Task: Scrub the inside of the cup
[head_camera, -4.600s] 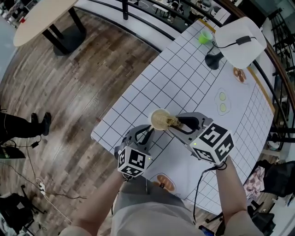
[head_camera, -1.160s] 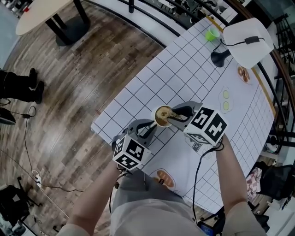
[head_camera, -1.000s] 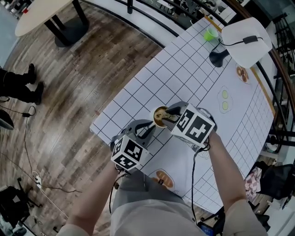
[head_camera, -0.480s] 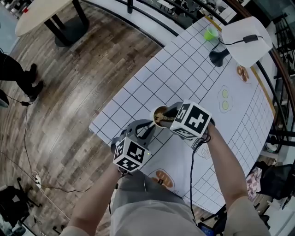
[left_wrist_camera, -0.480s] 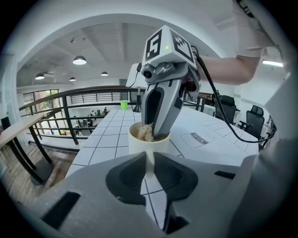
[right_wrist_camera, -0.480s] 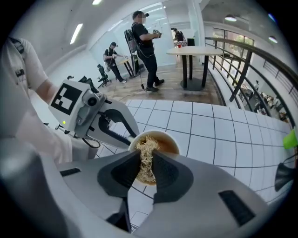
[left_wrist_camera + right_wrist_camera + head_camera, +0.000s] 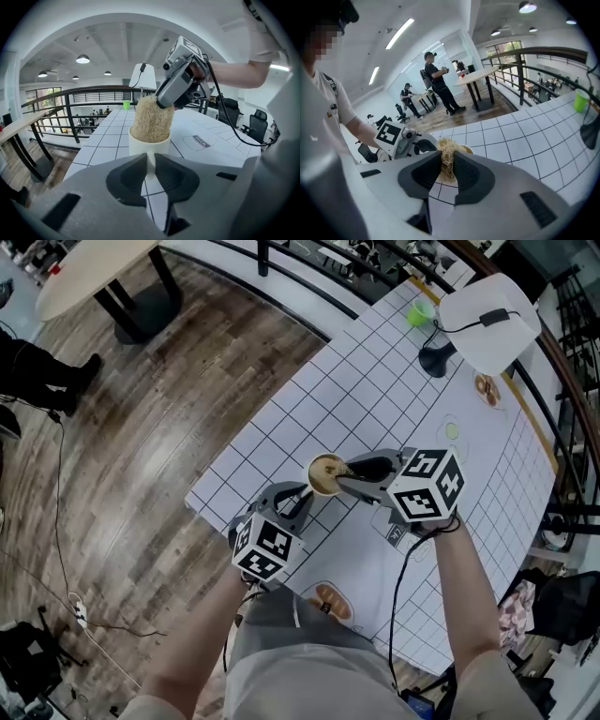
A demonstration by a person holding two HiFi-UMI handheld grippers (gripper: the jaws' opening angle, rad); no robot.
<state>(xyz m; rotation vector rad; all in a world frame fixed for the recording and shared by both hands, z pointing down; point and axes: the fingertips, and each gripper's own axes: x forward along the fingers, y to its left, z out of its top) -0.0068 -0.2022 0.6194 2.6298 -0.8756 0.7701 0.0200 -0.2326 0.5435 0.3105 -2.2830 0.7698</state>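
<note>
Underneath, gridded table [image 7: 375, 390], floor [image 7: 150, 456] perhaps wooden.

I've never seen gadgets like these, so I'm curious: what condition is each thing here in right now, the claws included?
Cup: upright on the table, scrubber stuffed inside.
Loofah scrubber: pushed into the cup, top sticking out.
Left gripper: shut on the cup.
Right gripper: shut on the scrubber.
Green cup: upright, far down the table.
</note>
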